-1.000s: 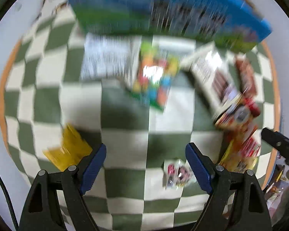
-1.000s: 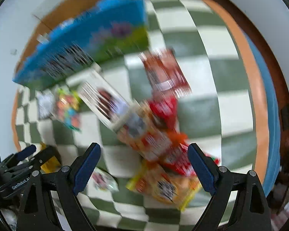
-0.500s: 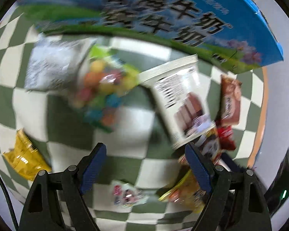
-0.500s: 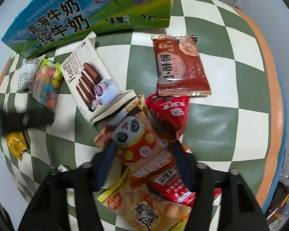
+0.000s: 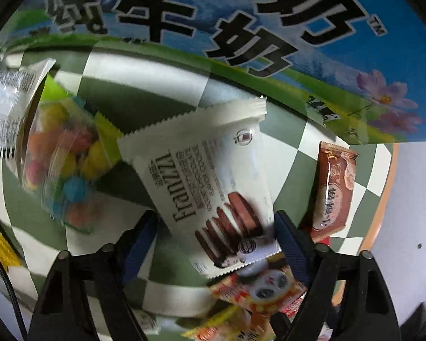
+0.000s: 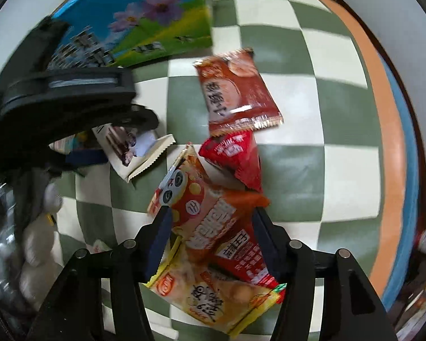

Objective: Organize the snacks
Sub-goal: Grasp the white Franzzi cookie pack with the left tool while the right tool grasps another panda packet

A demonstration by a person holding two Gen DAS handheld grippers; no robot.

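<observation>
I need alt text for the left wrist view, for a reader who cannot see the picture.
The left gripper is closing its two blue-padded jaws around the lower end of a white Franzzi cookie packet lying on a green-and-white checked cloth. A bag of coloured candies lies to its left, a brown snack packet to its right, and a blue milk carton behind.
</observation>
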